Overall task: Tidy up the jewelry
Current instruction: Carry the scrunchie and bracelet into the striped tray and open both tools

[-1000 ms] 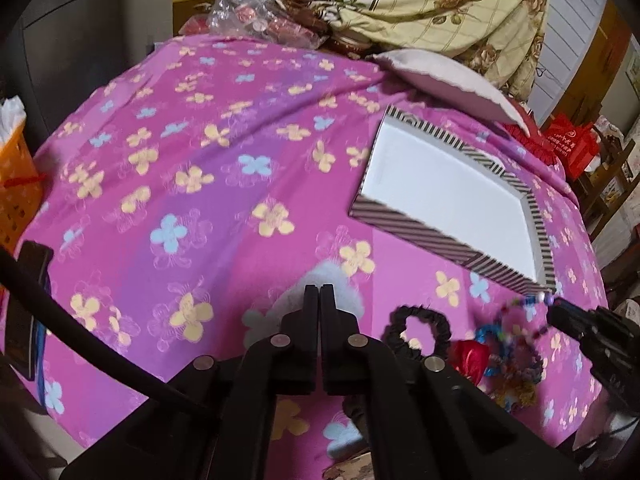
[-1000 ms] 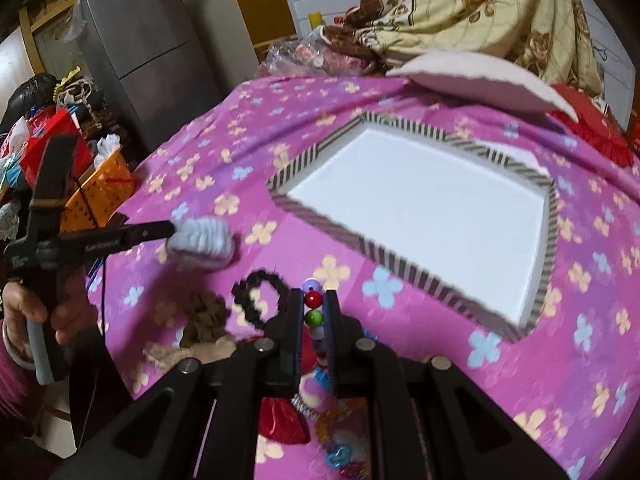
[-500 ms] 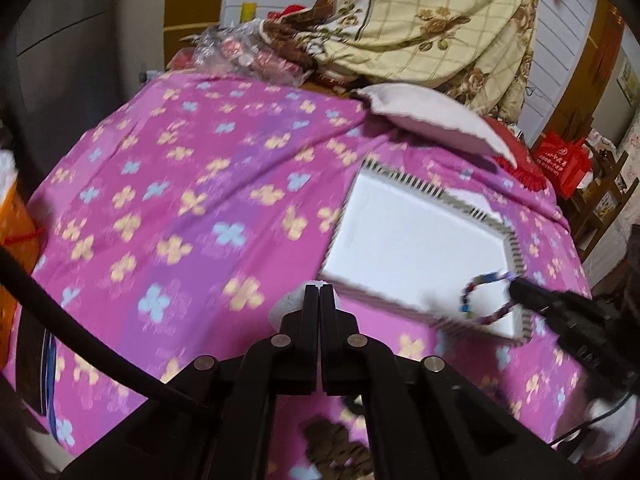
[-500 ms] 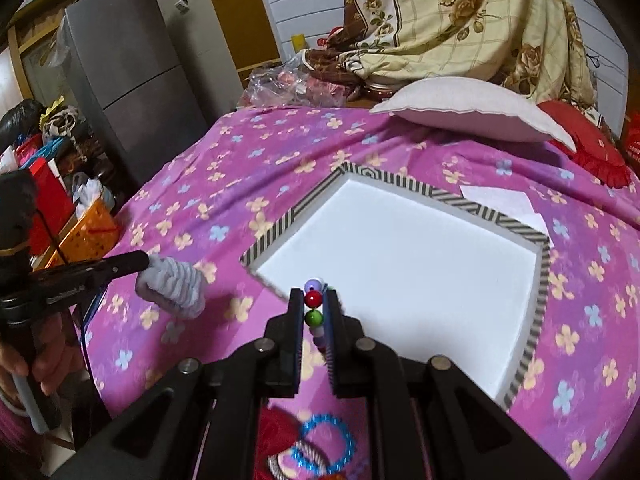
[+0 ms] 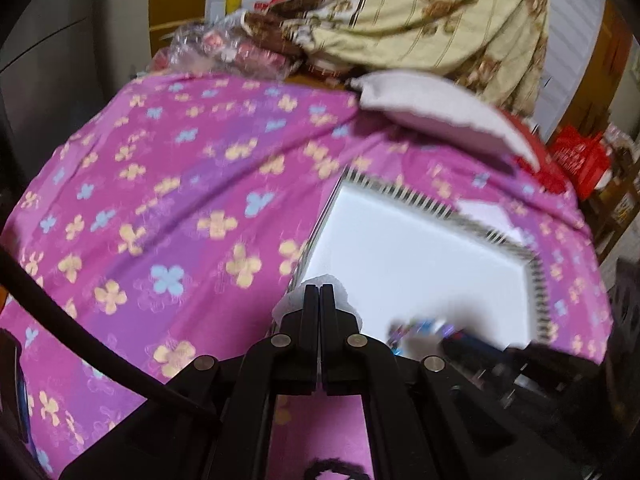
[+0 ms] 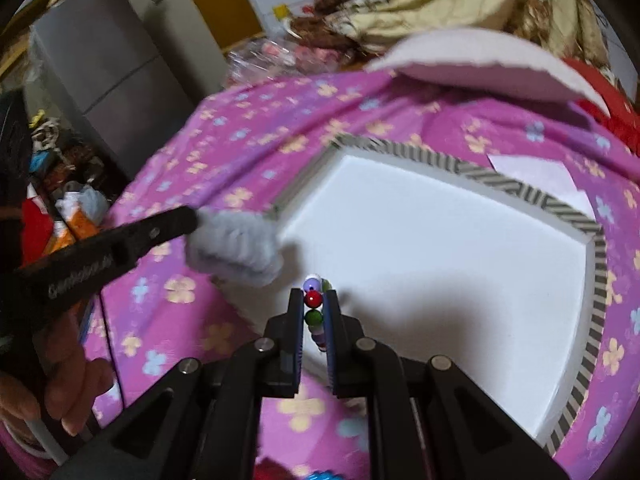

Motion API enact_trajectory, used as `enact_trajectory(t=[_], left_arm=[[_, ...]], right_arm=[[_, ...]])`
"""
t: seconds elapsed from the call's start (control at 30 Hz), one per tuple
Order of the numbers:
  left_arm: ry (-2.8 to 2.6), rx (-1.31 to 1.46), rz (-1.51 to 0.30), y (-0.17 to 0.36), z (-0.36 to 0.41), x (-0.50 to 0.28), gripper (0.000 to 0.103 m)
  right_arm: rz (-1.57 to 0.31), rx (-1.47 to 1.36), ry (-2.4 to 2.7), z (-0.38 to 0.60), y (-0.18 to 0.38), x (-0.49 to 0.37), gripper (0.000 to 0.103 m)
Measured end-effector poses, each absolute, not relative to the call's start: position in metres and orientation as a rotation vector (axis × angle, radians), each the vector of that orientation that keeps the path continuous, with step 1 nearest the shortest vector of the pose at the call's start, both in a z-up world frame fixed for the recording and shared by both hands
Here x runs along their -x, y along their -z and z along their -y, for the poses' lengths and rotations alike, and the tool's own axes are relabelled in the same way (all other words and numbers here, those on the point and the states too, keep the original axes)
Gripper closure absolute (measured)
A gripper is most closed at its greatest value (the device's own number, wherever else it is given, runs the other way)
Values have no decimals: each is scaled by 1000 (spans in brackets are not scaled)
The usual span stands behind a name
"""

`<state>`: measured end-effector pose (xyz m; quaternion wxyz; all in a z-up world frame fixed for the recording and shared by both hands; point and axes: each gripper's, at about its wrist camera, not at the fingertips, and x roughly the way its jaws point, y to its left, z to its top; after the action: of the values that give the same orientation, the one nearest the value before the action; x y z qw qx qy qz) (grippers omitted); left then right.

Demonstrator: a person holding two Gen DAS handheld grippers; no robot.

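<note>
Two grippers both loaded. Bead bracelet (image 6: pixel 314 312) pinched between fingers of my right gripper (image 6: pixel 313 300), over near part of white tray (image 6: pixel 440 248). Fuzzy grey scrunchie (image 6: pixel 232 248) pinched in my left gripper (image 5: pixel 319 292), fingers pressed together, at tray's near-left corner, ahead-left of right gripper. Right view alone shows my left hand (image 6: pixel 60 392) gripping handle; left view alone shows black scrunchie (image 5: pixel 334 470) on pink floral cloth (image 5: pixel 160 200) beneath left gripper.

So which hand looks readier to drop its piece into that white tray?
Probably the right: its tool holds the bead bracelet over the tray, while the left's grey scrunchie sits at the edge.
</note>
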<state>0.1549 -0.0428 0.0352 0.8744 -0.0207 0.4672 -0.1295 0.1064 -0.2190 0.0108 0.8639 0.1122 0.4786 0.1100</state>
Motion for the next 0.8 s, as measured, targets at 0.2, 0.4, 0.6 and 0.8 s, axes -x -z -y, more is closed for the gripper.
enact_trajectory(t=[0.2,0.4,0.6,0.8], left_arm=[[245,-14,-1019,-6,38,-145,90],[245,-47,-1028,-2,39,-136,90],[273,-49,-1059,1,41,-126,90],[319,-30,-1079,0,48,-132,90]], right_arm=[[-1077,-264,-152,243,25,-116,93],[-1133,-234,-165,230,42,-117,93],[-1151,-212,-198,218,43,-107,93],[-1184,-156,-252,203,39,-98,93]])
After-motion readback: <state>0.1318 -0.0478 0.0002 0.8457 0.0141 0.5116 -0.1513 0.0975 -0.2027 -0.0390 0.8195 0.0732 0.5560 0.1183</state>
